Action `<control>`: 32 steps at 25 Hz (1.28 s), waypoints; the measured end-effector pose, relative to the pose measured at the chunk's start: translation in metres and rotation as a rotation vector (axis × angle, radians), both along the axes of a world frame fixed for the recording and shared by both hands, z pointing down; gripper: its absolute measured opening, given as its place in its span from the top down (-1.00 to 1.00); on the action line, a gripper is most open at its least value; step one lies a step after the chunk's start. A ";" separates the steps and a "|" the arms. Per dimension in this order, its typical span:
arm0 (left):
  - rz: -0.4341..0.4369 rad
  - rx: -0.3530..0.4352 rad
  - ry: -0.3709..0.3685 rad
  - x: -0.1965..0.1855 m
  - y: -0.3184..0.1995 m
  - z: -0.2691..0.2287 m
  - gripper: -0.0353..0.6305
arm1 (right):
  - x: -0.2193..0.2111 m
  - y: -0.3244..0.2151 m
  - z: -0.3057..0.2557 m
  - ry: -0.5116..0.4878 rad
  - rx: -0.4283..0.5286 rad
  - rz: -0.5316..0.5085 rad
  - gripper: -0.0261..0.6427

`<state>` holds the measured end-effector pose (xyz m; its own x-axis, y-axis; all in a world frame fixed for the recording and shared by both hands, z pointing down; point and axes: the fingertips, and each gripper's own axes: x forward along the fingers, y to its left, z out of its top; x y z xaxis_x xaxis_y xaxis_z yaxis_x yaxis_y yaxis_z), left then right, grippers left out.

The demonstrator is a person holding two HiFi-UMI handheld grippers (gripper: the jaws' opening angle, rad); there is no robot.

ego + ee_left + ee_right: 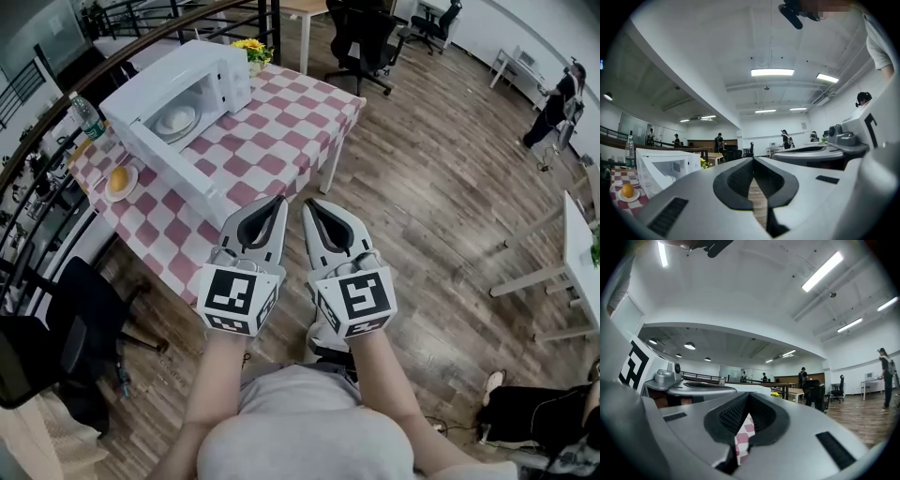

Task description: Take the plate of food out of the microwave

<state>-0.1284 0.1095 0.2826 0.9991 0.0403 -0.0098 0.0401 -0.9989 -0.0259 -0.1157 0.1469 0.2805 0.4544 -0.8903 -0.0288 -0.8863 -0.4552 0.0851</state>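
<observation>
Left gripper (274, 202): shut tight, nothing inside | Right gripper (313, 204): shut tight too, nothing inside, just beside the left one | Plate of food (175, 119): inside the open microwave (202, 70) on the checked table (281, 131), well apart from both grippers, ahead and to the left | Small plate (122, 181): on the table beside the microwave

Grey left gripper (278, 200) and right gripper (310, 203) carry black-and-white marker cubes (239, 296); shirt (300, 417) is grey.
</observation>
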 end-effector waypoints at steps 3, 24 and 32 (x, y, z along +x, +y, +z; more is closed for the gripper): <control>-0.018 -0.009 -0.012 0.017 -0.005 0.005 0.88 | 0.019 -0.004 0.003 -0.012 0.000 -0.012 0.85; -0.219 -0.030 -0.041 0.140 -0.052 0.014 0.88 | 0.146 -0.060 0.009 -0.024 -0.038 -0.213 0.85; -0.326 -0.039 -0.037 0.172 -0.070 0.019 0.88 | 0.186 -0.071 0.015 -0.028 -0.050 -0.298 0.85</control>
<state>0.0437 0.0399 0.3011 0.9590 -0.2818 0.0315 -0.2821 -0.9593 0.0081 0.0699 0.0758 0.2958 0.1729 -0.9846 0.0278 -0.9826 -0.1704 0.0742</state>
